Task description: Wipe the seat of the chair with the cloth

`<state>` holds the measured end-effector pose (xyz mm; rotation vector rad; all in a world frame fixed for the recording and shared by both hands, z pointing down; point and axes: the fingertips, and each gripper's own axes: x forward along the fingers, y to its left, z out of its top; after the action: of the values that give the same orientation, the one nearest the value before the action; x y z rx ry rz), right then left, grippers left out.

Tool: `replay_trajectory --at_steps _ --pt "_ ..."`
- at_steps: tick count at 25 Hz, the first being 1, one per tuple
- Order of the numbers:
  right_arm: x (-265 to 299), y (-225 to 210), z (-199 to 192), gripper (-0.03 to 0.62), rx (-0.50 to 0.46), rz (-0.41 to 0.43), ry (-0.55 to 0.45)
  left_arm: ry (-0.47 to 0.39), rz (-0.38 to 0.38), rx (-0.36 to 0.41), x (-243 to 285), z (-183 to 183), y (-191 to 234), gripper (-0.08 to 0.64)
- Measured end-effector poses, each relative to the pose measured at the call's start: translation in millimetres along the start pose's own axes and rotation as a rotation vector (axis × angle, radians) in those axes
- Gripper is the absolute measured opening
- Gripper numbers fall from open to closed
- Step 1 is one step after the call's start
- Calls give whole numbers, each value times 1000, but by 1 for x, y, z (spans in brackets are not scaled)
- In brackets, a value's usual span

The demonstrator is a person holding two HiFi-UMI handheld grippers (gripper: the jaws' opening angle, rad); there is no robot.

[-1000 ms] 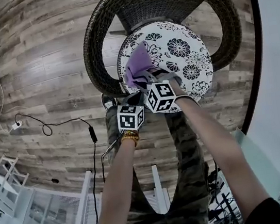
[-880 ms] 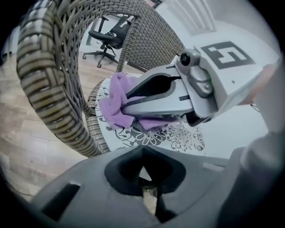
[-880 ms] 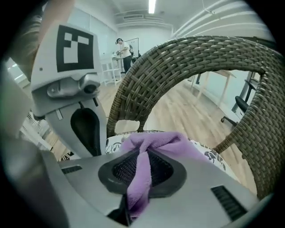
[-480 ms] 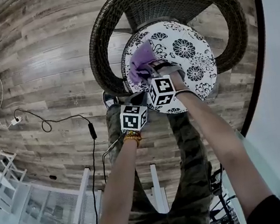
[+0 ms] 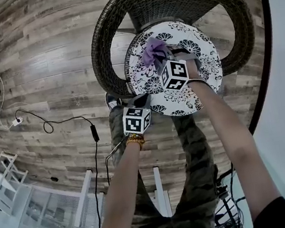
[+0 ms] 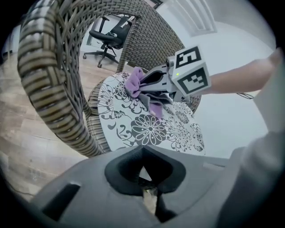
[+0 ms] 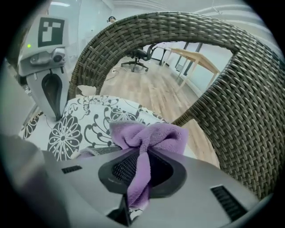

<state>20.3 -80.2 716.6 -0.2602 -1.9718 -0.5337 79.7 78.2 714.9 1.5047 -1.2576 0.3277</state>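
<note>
Head view has both of your forearms reaching out from the bottom of the frame toward the chair (image 5: 103, 31), whose round floral seat (image 5: 202, 72) is the reference for everything below.

Your right arm runs up over the near right part of the seat. The wrist is bent so the right gripper (image 5: 159, 58) tips steeply down onto the seat's far left part, close to the woven backrest. Its jaws are clamped tight on the purple cloth (image 5: 150, 51). A strip of it is pinched between the tips, and the rest bunches out ahead of them in a loose knot. The bunch lies on the floral fabric at the far left of the seat; you cannot tell how firmly it presses down.

Your left arm is stretched straighter and stops short of the seat, with a beaded wristband (image 5: 132, 139) just behind the marker cube. The left gripper (image 5: 141, 102) slants downward at the seat's near left rim, beside the wicker armrest. Its jaws are closed together with nothing between them. No view settles whether the tips touch the rim.

The two grippers sit apart, the left at the seat's near edge and the right across it.
</note>
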Motion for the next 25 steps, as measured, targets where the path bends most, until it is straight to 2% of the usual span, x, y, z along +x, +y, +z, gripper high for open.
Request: replay_trajectory --at_steps 5,10,15,19,22,25 --pt "-4 -25 -26 49 45 -47 42 0 2 2 0 0 1 15" --pt "-12 -58 -63 49 161 -107 106 0 0 0 -1 -1 3 15" --pt "-26 -77 -99 49 177 -158 170 1 1 0 -1 -1 4 15" --pt "-47 -99 -131 49 292 -253 215 5 1 -3 0 1 6 15" --pt "-73 -104 -135 49 396 -312 168 -5 2 5 0 0 3 15" --pt "-104 -101 -117 49 499 -342 29 -27 2 23 -5 1 2 17"
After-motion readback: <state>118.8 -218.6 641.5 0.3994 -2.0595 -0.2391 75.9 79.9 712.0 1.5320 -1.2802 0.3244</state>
